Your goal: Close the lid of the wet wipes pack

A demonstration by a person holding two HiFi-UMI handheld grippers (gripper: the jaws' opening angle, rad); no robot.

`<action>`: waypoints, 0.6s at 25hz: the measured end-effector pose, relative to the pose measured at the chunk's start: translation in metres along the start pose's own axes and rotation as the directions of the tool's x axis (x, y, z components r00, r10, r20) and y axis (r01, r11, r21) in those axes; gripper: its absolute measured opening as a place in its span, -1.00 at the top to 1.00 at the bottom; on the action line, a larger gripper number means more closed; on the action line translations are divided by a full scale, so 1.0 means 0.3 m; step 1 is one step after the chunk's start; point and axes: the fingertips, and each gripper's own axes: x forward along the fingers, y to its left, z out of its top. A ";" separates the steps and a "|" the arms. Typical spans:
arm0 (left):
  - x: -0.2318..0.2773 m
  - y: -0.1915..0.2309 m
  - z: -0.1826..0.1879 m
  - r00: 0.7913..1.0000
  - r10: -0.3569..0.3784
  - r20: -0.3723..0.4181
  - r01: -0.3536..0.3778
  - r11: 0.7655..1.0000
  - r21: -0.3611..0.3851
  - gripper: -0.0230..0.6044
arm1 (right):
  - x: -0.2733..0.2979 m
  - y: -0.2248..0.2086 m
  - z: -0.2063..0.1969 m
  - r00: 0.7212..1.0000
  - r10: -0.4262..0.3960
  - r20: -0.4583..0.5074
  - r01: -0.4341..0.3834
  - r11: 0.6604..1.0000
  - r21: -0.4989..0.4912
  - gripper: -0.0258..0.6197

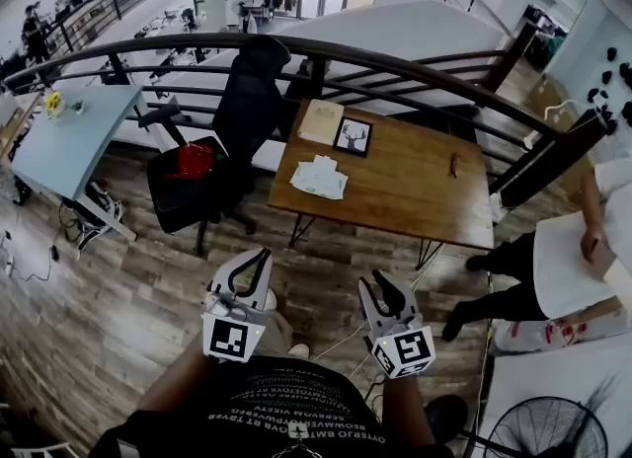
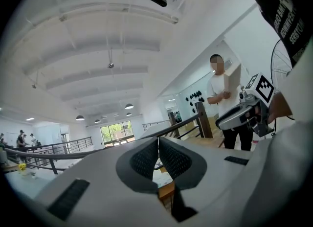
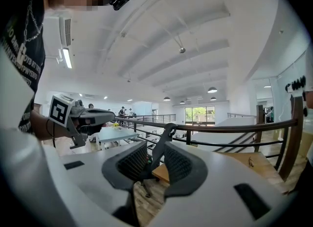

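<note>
Head view shows lots of bare wood floor [image 1: 118, 278] between the person and the brown table [image 1: 415, 190]. A black chair [image 1: 242, 111] stands just beside the table's left edge. A dark rail [image 1: 434, 74] curves behind them. Another person [image 1: 558, 268] stands near the table's right end.

The white wet wipes pack [image 1: 318, 178] lies on the table near its front left corner. It is too small to tell if the lid is up.

The left gripper [image 1: 263, 253] has its claw tips together, with nothing in them. The right gripper [image 1: 381, 280] has its claw a little way open and holds nothing. Both are well apart from the table.
</note>
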 end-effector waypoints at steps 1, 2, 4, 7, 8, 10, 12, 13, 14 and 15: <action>0.009 0.000 0.000 1.000 -0.001 0.003 0.001 1.000 -0.002 0.83 | 0.003 -0.003 -0.002 1.000 0.002 -0.001 -0.002 1.000 0.002 0.58; 0.018 0.003 0.001 1.000 -0.001 0.004 0.001 1.000 -0.006 0.83 | 0.006 -0.003 -0.001 1.000 0.005 -0.003 -0.005 1.000 0.005 0.58; 0.033 0.008 0.001 1.000 -0.005 0.003 0.005 1.000 -0.013 0.83 | 0.011 -0.003 0.000 1.000 0.006 -0.008 -0.006 1.000 0.011 0.58; 0.057 0.003 -0.009 1.000 -0.024 -0.006 0.024 0.999 -0.021 0.83 | 0.023 -0.017 -0.006 1.000 -0.002 -0.020 0.002 1.000 0.015 0.58; 0.066 0.000 -0.016 0.999 -0.032 -0.009 0.032 0.999 -0.021 0.83 | 0.033 -0.022 -0.010 1.000 -0.001 -0.025 0.001 1.000 0.010 0.58; 0.079 0.002 -0.033 0.999 -0.042 -0.018 0.041 0.999 -0.024 0.83 | 0.056 -0.026 -0.021 0.999 0.004 -0.036 -0.004 1.000 0.004 0.58; 0.091 0.013 -0.049 0.999 -0.041 -0.035 0.040 0.999 -0.029 0.83 | 0.078 -0.025 -0.032 0.999 0.012 -0.049 -0.011 1.000 0.012 0.58; 0.101 0.023 -0.054 0.998 -0.038 -0.042 0.037 0.999 -0.032 0.83 | 0.090 -0.026 -0.033 0.998 0.017 -0.053 -0.016 1.000 0.016 0.58; 0.113 0.035 -0.056 0.998 -0.034 -0.046 0.032 0.999 -0.035 0.83 | 0.104 -0.028 -0.033 0.998 0.021 -0.056 -0.020 1.000 0.017 0.58; 0.128 0.048 -0.057 0.998 -0.031 -0.046 0.029 0.999 -0.036 0.83 | 0.119 -0.032 -0.031 0.998 0.023 -0.058 -0.022 1.000 0.017 0.58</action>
